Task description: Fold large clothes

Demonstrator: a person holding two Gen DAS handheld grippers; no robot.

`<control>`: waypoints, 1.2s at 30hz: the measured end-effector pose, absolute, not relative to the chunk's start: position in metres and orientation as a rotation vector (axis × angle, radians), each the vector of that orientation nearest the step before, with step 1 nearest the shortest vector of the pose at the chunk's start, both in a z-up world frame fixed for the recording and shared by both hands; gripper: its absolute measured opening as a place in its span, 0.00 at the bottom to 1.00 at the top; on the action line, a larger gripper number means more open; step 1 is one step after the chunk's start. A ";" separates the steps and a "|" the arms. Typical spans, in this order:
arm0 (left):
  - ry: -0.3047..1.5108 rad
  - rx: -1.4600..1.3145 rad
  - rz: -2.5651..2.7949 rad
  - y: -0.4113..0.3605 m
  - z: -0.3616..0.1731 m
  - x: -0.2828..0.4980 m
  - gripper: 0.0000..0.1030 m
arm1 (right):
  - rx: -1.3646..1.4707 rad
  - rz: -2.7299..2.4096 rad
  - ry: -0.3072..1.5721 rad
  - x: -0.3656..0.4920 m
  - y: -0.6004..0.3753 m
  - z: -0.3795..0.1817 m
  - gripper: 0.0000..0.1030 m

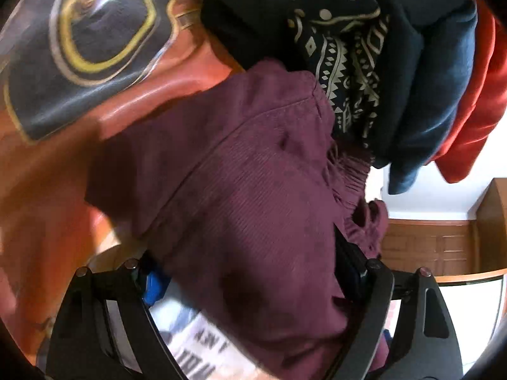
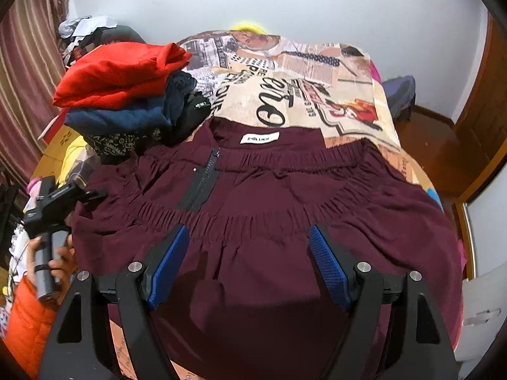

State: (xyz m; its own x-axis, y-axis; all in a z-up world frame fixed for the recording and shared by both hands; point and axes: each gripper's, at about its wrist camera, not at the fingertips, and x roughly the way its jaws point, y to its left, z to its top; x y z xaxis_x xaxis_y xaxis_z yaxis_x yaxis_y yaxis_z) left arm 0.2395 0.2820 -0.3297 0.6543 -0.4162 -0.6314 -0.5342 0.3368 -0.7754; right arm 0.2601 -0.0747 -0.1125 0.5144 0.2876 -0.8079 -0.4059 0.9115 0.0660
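Note:
A maroon garment (image 2: 253, 221) with a gathered elastic waist, a black zip and a white label lies spread on the bed. My right gripper (image 2: 248, 253) hovers over its near part, open, its blue pads (image 2: 168, 262) wide apart with nothing pressed between them. My left gripper (image 2: 93, 194) is at the garment's left edge, held by a hand (image 2: 60, 262) in an orange sleeve. In the left wrist view the maroon cloth (image 1: 247, 190) lies loose across the wide gap of the left gripper (image 1: 253, 281), hiding its right pad.
A stack of folded clothes (image 2: 120, 76), red on navy on patterned cloth, sits at the bed's back left, just beyond the garment. The printed bedsheet (image 2: 285, 79) shows behind. A curtain (image 2: 25, 79) hangs left; a wooden door (image 2: 484, 110) and a bag (image 2: 399, 95) are right.

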 end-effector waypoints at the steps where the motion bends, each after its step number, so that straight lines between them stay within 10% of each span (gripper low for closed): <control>1: 0.927 -1.233 0.118 0.280 -0.325 0.241 0.71 | -0.136 0.420 0.949 0.260 -0.075 -0.113 0.73; 7: 0.868 -0.992 0.159 0.271 -0.269 0.232 0.19 | -0.141 0.445 0.971 0.257 -0.068 -0.117 0.73; 22: 0.499 -0.407 0.203 0.183 -0.048 0.158 0.14 | -0.129 0.713 1.099 0.236 0.000 -0.146 0.73; 36: 0.567 -0.152 0.049 0.023 -0.037 0.237 0.14 | 0.040 0.529 0.880 0.242 -0.119 -0.086 0.73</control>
State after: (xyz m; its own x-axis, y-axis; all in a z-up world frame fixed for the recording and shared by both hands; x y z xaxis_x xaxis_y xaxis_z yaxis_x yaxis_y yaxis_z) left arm 0.2369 0.0227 -0.0368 0.8427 0.0047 -0.5384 -0.0882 0.9876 -0.1295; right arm 0.2420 -0.1192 -0.0863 0.5178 0.4570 -0.7232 -0.4250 0.8711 0.2462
